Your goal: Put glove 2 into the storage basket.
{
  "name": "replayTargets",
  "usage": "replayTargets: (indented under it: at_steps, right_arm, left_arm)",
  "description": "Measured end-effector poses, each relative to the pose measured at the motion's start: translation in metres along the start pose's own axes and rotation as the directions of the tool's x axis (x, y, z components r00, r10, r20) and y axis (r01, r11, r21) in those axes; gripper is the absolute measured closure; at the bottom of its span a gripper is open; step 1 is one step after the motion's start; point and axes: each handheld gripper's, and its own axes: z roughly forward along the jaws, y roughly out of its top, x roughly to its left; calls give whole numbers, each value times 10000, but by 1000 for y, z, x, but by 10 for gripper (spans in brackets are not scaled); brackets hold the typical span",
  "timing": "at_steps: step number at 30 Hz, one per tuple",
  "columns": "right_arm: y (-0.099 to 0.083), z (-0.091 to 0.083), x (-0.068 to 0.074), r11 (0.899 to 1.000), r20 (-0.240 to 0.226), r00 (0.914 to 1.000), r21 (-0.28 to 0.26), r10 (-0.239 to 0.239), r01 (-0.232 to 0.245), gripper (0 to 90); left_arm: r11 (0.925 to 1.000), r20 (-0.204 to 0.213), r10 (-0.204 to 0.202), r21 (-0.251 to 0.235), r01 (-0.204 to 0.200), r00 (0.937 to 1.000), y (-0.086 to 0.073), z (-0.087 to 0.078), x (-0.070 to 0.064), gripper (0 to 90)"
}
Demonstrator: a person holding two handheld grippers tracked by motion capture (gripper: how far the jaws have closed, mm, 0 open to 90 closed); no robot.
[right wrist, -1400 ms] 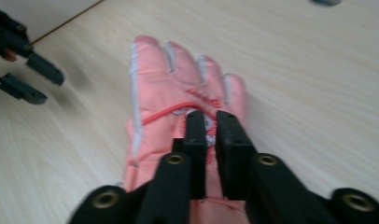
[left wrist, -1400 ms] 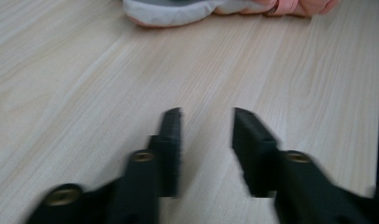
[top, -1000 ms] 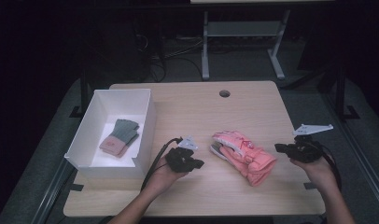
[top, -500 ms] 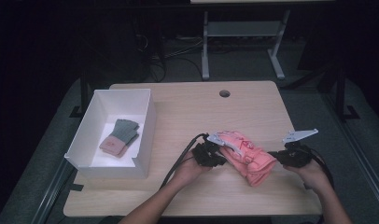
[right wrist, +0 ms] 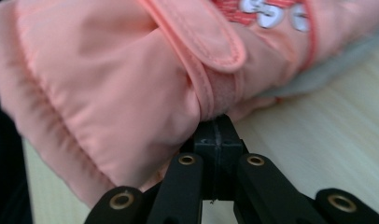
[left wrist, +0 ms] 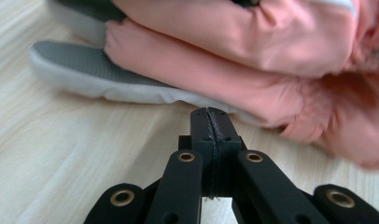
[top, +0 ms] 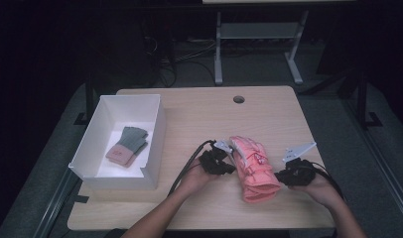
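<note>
Your left gripper (top: 228, 159) sits jaws pressed together, empty, at the mitten's (top: 254, 168) left edge on the table (top: 199, 114). It's soft, puffy and light; pinch the cuff strap (right wrist: 215, 93). Your right gripper (top: 284, 174), also closed, noses its right side.

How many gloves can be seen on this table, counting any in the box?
2, perhaps more. A padded pink ski glove lies on the wooden table between both grippers; it may be a stacked pair. A grey knitted glove with a pink cuff lies inside the white box.
</note>
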Motion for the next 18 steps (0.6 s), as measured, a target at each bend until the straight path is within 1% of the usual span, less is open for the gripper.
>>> replayTargets:
  at_steps: [2,3,4,5,6,8,10,13,16,18]
  right_arm:
    - [5,7,8,9997,-301,9993,98,-226,229,900]
    - [7,9,11,9992,-367,9986,120,-378,383,900]
    - [7,9,11,9992,-367,9986,120,-378,383,900]
    - [11,13,16,9984,-491,9973,131,-540,547,900]
    - [13,16,19,9978,-520,9966,145,-634,643,900]
    - [18,21,25,9969,-736,9944,138,-765,777,900]
    - [23,26,29,9961,-839,9927,90,-866,876,900]
    - [30,34,36,9950,-883,9911,-45,-995,995,900]
    - [35,37,40,9953,-883,9916,-332,-940,914,900]
    - [37,38,42,9951,-902,9919,-505,-893,850,900]
  left_arm:
    - [10000,20,34,-13,-34,10000,1,-3,2,898]
    - [10000,-5,58,-45,-58,10000,1,-5,4,898]
    - [10000,-5,58,-45,-58,10000,1,-5,4,898]
    - [9999,-9,79,-78,-79,10000,0,-6,5,898]
    - [9999,14,90,-48,-90,10000,0,-8,7,898]
    - [9999,-59,-66,83,66,10000,-2,-10,11,898]
    - [9998,27,-220,19,220,9998,-3,-14,15,898]
    - [9993,-24,-357,-59,357,9994,-4,-19,20,898]
    - [9991,-97,-426,-69,425,9990,-5,-23,22,898]
    - [9988,-222,-486,-127,483,9986,-6,-27,25,898]
